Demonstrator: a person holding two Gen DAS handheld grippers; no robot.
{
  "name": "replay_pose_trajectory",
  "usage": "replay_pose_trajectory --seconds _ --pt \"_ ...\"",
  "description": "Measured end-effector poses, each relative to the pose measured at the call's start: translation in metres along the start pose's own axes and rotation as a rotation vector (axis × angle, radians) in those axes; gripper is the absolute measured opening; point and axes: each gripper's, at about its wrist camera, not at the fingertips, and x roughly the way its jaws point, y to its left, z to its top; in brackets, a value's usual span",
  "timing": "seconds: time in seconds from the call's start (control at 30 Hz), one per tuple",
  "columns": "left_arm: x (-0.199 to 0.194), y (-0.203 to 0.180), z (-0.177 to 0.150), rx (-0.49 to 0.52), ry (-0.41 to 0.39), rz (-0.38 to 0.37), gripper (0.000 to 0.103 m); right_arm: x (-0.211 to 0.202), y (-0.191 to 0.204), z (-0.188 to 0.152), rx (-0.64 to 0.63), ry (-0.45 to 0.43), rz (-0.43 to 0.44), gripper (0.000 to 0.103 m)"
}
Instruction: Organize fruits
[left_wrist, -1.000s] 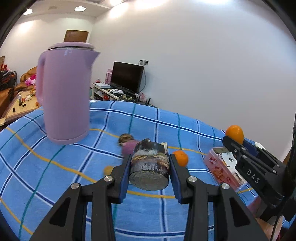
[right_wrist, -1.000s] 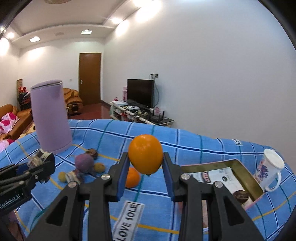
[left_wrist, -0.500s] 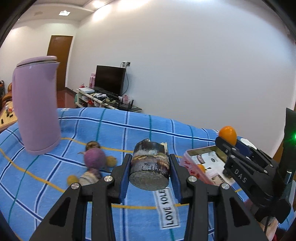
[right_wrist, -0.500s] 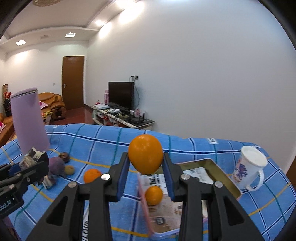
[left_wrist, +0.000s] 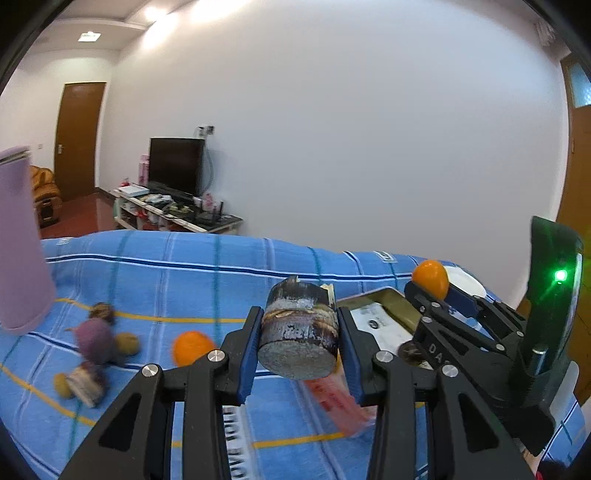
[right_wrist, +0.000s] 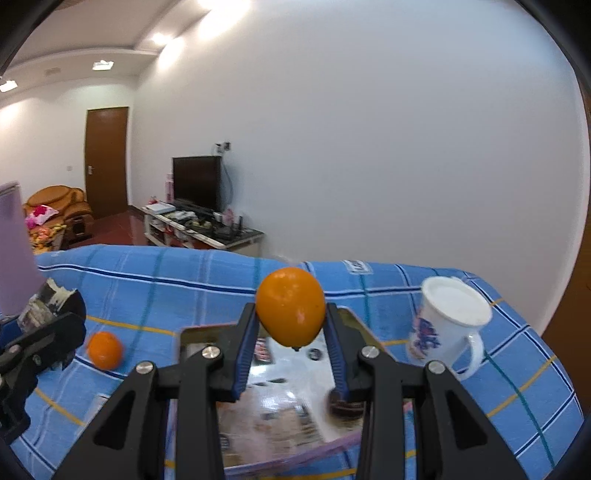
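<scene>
Meanwhile, left gripper (left_wrist: 298, 334) jaws are pinching a rough dark cylinder (left_wrist: 299, 334), right gripper (right_wrist: 291, 332) jaws a smooth orange (right_wrist: 290, 311) above the tin tray (right_wrist: 192, 334).

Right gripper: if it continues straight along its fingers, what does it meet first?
Probably the open tin box, directly beyond the right gripper and the orange it holds. Depth is unclear; it might pass over the rim.

Purple kettle (left_wrist: 18, 243) cut off by left edge; small fruits (left_wrist: 94, 343) beside it blurred, kinds not told.
</scene>
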Motion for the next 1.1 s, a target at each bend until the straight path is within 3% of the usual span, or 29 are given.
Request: replay_pose_trajectory --seconds 0.3,0.43,0.53,0.6,0.9,0.93,1.0,1.07,1.1 --pt "0.046 -0.033 -0.002 0.033 0.06 -0.065 0.041 0.037 -0.046 -0.007 0.04 0.107 -0.026 0.039" --pt "0.057 -0.038 -0.003 0.04 0.087 -0.053 0.041 0.05 -0.063 -0.011 0.102 0.15 0.089 0.039" --pt "0.068 -0.038 -0.005 0.042 0.121 -0.044 0.041 0.059 -0.074 -0.012 0.175 0.185 0.247 0.039" --pt "0.072 -0.04 -0.008 0.058 0.141 -0.032 0.041 0.063 -0.073 -0.014 0.189 0.208 0.287 0.039" --pt "0.078 -0.043 -0.015 0.099 0.185 -0.006 0.041 0.073 -0.07 -0.022 0.172 0.255 0.236 0.042" --pt "0.078 -0.045 -0.015 0.109 0.183 0.003 0.041 0.079 -0.071 -0.021 0.173 0.254 0.231 0.046" --pt "0.078 -0.047 -0.016 0.126 0.176 0.022 0.041 0.076 -0.07 -0.021 0.173 0.239 0.22 0.083" --pt "0.077 -0.046 -0.017 0.125 0.171 0.035 0.041 0.07 -0.07 -0.019 0.171 0.207 0.195 0.103" --pt "0.075 -0.045 -0.017 0.123 0.17 0.035 0.041 0.067 -0.069 -0.018 0.168 0.187 0.182 0.103"
